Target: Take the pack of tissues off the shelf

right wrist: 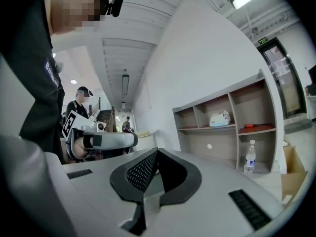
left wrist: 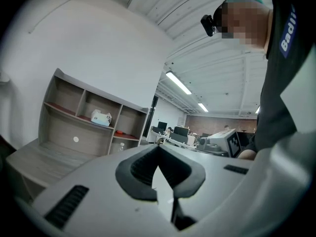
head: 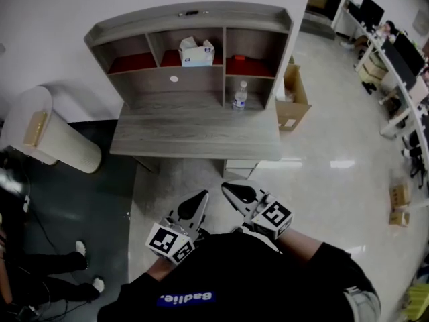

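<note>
The pack of tissues [head: 196, 52], a white and pale blue box, sits in the upper middle compartment of the grey shelf unit [head: 191, 20] on the desk. It also shows far off in the left gripper view [left wrist: 101, 117] and the right gripper view [right wrist: 219, 118]. Both grippers hang low in front of the desk, close to the person's body and well short of the shelf. My left gripper [head: 202, 196] is shut with nothing in it, its jaws meeting at a point [left wrist: 158, 149]. Beside it, my right gripper [head: 226, 188] is likewise shut and holds nothing [right wrist: 157, 152].
A water bottle [head: 240, 95] stands in the lower right compartment, with a small red thing [head: 239, 58] above it. A cardboard box [head: 293, 99] sits on the floor right of the desk, a white bin [head: 47, 133] to its left. Another person's feet [head: 80, 250] are at far left.
</note>
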The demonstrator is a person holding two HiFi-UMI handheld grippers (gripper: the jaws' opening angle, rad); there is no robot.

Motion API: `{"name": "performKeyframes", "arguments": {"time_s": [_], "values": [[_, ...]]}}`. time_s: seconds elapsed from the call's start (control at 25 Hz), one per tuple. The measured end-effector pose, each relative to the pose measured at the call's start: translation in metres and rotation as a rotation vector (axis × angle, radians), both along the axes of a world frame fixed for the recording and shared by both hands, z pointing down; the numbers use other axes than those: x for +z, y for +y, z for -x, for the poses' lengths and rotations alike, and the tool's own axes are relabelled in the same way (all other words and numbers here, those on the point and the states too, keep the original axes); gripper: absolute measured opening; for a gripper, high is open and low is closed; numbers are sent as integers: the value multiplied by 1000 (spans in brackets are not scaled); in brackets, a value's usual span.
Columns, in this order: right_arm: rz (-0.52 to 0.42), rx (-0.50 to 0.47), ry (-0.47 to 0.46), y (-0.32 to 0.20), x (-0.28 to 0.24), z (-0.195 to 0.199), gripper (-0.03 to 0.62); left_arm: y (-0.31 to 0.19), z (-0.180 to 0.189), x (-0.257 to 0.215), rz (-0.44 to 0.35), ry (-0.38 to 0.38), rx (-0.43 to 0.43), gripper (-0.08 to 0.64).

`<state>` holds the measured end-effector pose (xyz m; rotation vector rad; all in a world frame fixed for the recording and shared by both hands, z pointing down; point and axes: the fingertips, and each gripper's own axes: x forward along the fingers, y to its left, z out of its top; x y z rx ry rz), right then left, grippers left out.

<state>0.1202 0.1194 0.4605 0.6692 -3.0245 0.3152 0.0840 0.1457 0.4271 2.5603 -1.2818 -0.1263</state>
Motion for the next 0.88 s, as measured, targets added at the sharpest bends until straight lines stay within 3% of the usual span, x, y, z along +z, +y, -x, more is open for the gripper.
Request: {"name": "performKeyframes", "arguments": {"time_s": [0.32,0.88], "values": [[19,31,15,-25,8,4,31,-26,8,4,-4,18,18,-3],[10,129,53,-125,-4,71,29,-135,81,-7,-30,58,116,-3]]}}
